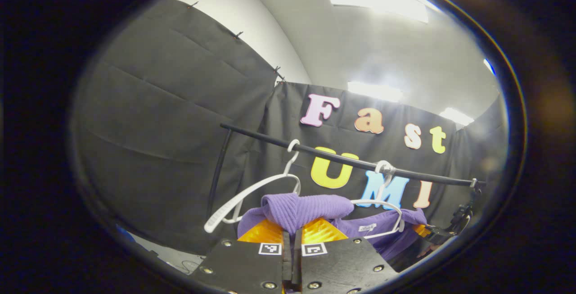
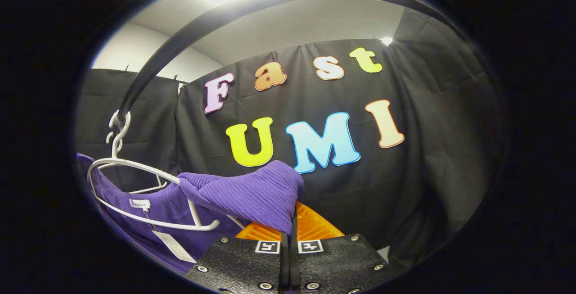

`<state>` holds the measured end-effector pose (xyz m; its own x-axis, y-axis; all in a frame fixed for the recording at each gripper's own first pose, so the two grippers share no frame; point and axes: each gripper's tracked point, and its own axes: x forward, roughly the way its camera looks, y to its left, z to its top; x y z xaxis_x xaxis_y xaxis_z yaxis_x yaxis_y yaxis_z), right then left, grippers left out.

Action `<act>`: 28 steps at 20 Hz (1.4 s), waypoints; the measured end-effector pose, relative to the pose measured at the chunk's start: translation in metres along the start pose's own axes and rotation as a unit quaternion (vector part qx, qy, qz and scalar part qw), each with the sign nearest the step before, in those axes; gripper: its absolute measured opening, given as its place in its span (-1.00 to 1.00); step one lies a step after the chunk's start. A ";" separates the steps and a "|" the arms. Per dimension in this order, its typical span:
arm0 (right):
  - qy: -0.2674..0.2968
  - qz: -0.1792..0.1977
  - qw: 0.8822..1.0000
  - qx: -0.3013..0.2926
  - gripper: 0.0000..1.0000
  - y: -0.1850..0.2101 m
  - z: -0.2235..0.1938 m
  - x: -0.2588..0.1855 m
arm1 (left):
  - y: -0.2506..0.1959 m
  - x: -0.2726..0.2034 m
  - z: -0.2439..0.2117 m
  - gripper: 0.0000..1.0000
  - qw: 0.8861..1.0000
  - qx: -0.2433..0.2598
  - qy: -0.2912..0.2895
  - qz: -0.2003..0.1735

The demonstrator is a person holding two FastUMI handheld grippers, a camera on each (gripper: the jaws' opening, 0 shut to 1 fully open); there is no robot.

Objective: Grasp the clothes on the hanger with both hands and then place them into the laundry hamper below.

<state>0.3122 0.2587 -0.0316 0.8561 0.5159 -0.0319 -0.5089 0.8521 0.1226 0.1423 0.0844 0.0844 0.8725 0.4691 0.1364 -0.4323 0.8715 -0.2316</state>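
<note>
Left tool: fingers drawn tight together at the bottom of the left gripper view, a fold of the purple ribbed garment pinched between them and bunched over the tips. Right tool: likewise closed, fingers pressed on another fold of the same purple garment, which drapes over the tips in the right gripper view. Garment hangs partly across a white hanger whose hook sits on the black rail; neckline with a small sewn label and a paper tag visible in the right gripper view, where the same hanger curves around the collar. A second white hanger, bare, hooks on the rail further along and tilts toward the camera in the left gripper view. Far end of the garment in the left gripper view: the other tool grips the cloth, with part of a hand just below it. Rail runs across on a dark upright post and, in the right gripper view, arcs close overhead. Room: black cloth wall pinned in panels on all visible sides, white wall above it, pale ceiling with bright strip lights. A sliver of pale floor low at the left of the left gripper view. Hamper not discernible.
</note>
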 end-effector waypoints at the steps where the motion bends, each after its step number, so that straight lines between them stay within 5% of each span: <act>1: 0.002 0.000 1.000 -0.006 -1.00 0.000 0.000 0.000 | 0.008 0.000 0.004 -1.00 1.000 0.003 -0.003 0.001; 7: 0.019 0.020 1.000 -0.008 -1.00 0.025 -0.011 -0.011 | 0.029 0.017 0.030 -0.98 0.999 0.030 -0.019 0.012; 14: 0.018 0.026 0.999 -0.009 -0.99 0.042 -0.004 -0.020 | 0.078 0.014 0.027 -0.87 0.999 -0.006 -0.011 0.039; 16: 0.015 0.031 0.999 -0.007 -0.99 0.050 -0.001 -0.023 | 0.095 0.015 0.023 -0.98 0.999 -0.011 -0.004 0.048; 24: 0.017 0.028 0.999 -0.008 -0.99 0.054 0.006 -0.024 | 0.120 0.016 -0.042 -1.00 0.995 -0.018 0.054 0.076; 25: 0.017 0.027 0.999 -0.006 -0.99 0.053 0.004 -0.027 | 0.117 0.015 -0.049 -0.87 0.995 -0.018 0.061 0.075; 28: 0.020 0.021 1.000 -0.007 -0.99 0.049 0.000 -0.030 | 0.106 0.015 -0.071 -0.98 0.995 -0.006 0.075 0.068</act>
<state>0.2620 0.2846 -0.0246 0.8303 0.5533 -0.0671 -0.5449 0.8311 0.1107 0.1253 0.1739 -0.0066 0.8302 0.5559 -0.0417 -0.5474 0.7989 -0.2491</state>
